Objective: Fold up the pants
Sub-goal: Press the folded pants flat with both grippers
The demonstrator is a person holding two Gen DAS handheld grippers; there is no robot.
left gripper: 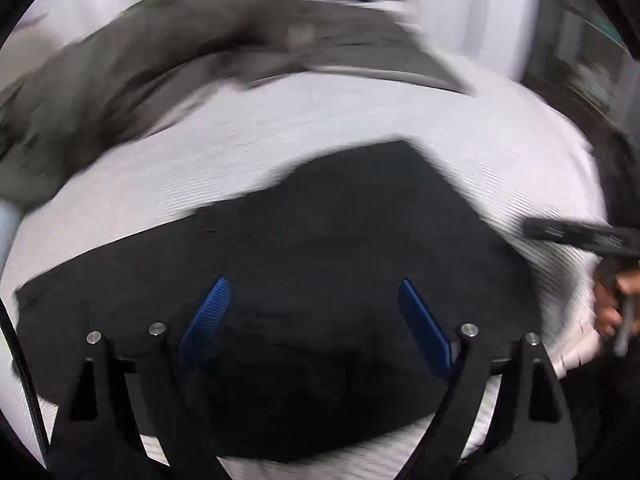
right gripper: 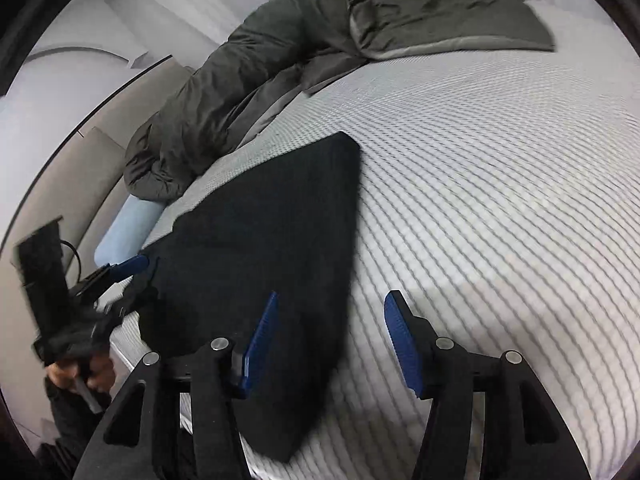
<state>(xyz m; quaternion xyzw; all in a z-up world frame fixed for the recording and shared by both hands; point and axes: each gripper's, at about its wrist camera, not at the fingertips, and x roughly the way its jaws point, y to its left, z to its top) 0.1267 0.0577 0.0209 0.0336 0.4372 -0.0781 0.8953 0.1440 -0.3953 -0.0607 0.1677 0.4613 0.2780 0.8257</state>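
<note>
Both tongs [left gripper: 314, 320] [right gripper: 330, 336] angled down, parted, over black pants [right gripper: 272, 232].

Soft, even indoor light, no glare. Left wrist view heavily motion-blurred — grey blanket [left gripper: 152, 60] smeared. Right wrist view mostly sharp. Strong fisheye bending, dark corners. Black pants [right gripper: 272, 216] lose detail — near featureless.

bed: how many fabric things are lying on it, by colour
black folded pants: 1
grey-green duvet: 1
light blue pillow: 1
total: 3 on the white mattress
</note>
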